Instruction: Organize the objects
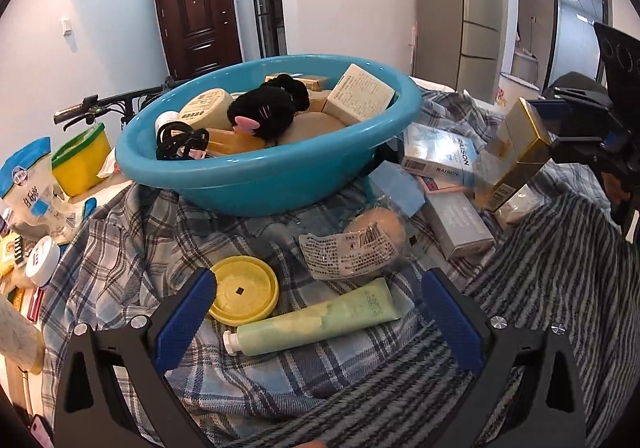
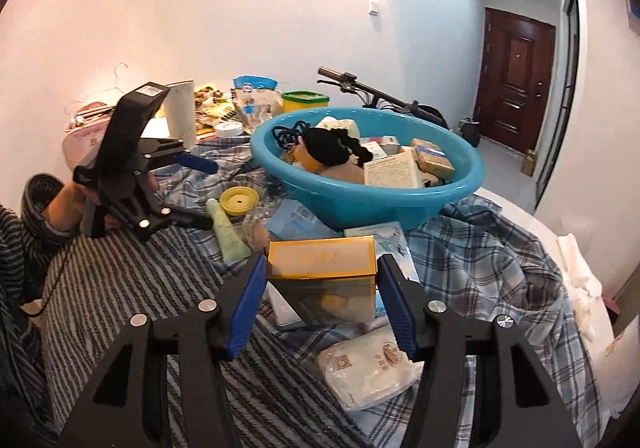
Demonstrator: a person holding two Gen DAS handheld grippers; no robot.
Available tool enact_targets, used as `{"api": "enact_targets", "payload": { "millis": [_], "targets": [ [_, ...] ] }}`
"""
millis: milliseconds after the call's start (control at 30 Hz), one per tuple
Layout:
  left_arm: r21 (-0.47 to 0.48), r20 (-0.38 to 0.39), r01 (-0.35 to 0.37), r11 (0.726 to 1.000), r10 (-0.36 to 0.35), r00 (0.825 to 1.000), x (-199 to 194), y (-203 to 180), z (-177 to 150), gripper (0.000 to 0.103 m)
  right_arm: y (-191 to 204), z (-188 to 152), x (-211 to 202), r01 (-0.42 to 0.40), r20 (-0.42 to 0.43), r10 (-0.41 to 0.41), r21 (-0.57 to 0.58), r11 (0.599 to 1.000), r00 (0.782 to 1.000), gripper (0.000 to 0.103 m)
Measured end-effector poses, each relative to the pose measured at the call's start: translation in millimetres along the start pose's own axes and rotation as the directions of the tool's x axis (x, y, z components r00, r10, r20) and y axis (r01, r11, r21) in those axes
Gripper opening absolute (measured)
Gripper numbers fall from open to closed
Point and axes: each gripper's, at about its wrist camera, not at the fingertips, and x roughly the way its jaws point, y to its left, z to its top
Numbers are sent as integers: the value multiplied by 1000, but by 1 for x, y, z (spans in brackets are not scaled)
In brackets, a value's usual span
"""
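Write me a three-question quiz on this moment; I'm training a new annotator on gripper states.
1. True or false: the right gripper is shut on the gold box.
2. What lies between the open fingers of the left gripper: A) a phone B) the green tube C) a spoon?
3. Fill in: the black plush toy lies in the ____ basin.

Key: 1 true; 2 B; 3 blue.

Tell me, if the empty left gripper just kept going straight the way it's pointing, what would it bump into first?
Probably the green tube, lying on the plaid cloth between the left gripper and its open fingers; depth is uncertain.
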Motion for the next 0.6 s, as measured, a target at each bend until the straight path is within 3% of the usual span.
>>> {"api": "enact_targets", "payload": {
  "millis": [300,600],
  "targets": [
    [-37,-16,10,999,-11,1000,3,7,-2,103,0,-17,15,75,-86,-76,-10,997,993,61],
    [-32,-23,4,999,-5,1000,3,5,-2,103,-4,-33,35,155,-208,-152,-1,988,966,61]
  ]
}}
